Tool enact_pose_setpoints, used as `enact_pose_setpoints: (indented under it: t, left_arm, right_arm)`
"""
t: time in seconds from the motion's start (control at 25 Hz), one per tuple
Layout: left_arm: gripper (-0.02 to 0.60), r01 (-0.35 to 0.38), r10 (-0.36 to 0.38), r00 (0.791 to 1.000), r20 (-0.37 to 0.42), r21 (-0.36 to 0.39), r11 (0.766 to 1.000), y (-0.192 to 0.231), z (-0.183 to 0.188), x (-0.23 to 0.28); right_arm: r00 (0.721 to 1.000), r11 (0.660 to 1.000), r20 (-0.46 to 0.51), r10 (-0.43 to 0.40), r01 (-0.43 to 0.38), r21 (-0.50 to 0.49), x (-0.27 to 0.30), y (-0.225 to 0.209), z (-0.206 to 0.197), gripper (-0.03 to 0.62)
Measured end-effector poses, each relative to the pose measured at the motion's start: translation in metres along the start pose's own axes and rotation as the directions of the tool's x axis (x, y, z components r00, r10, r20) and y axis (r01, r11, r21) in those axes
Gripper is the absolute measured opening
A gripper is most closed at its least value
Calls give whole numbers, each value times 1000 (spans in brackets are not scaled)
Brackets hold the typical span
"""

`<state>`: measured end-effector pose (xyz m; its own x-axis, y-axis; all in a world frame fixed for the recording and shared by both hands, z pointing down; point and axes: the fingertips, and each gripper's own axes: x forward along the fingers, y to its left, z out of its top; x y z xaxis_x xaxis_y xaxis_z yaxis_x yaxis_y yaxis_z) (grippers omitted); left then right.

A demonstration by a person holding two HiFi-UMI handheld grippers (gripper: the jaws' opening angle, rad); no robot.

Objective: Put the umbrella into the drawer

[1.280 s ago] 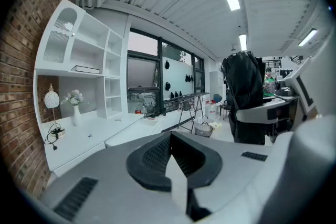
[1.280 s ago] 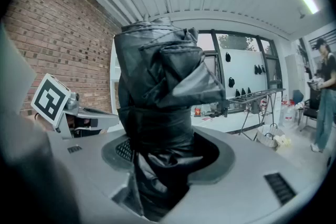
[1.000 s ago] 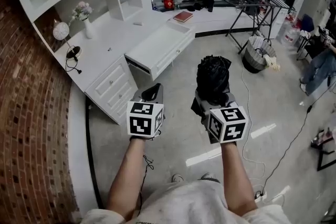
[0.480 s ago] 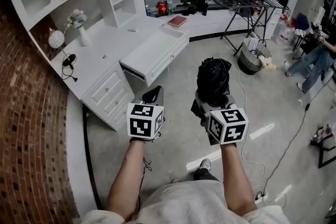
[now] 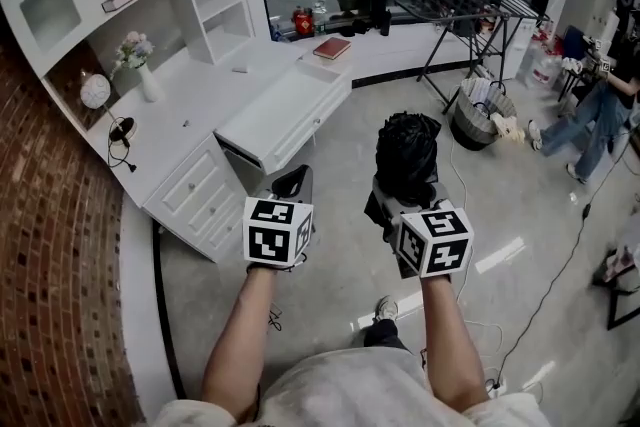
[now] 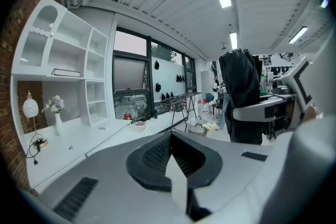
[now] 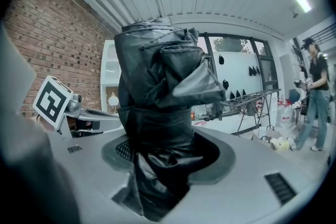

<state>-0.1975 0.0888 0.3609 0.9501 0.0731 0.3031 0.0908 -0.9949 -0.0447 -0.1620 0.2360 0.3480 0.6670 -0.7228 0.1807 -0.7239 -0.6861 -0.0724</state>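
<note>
Black umbrella clamped, drawer well ahead

Black fabric of the folded umbrella (image 7: 157, 97) is gripped between the jaws of the right gripper (image 7: 163, 157), held upright and sticking up well above them. The left gripper (image 6: 170, 136) is carried just to the left of it, jaws pressed together with nothing between them. The open drawer (image 5: 283, 115) of the white desk (image 5: 190, 110) is seen well ahead of both sets of jaws, off to their left.

I could read no words, brands or numbers anywhere. The only signs I saw were black-and-white square markers on the cube (image 5: 277, 232) of the left gripper (image 5: 293, 181) and the cube (image 5: 434, 239) of the right gripper (image 5: 405, 191). The far red book's (image 5: 331, 48) cover was too small to read.
</note>
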Motion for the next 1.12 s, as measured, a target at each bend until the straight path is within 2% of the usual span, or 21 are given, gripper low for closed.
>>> enact_pose_setpoints:
  t: [0.6, 1.12]
  left_arm:
    - [-3, -75, 74, 997, -31, -42, 996, -23, 53, 131]
    - [-3, -144, 141, 989, -52, -47, 988, -35, 69, 177]
  right_arm:
    - [995, 995, -22, 97, -98, -14, 75, -130, 34, 252]
    - [985, 985, -31, 170, -170, 1, 103, -181, 40, 253]
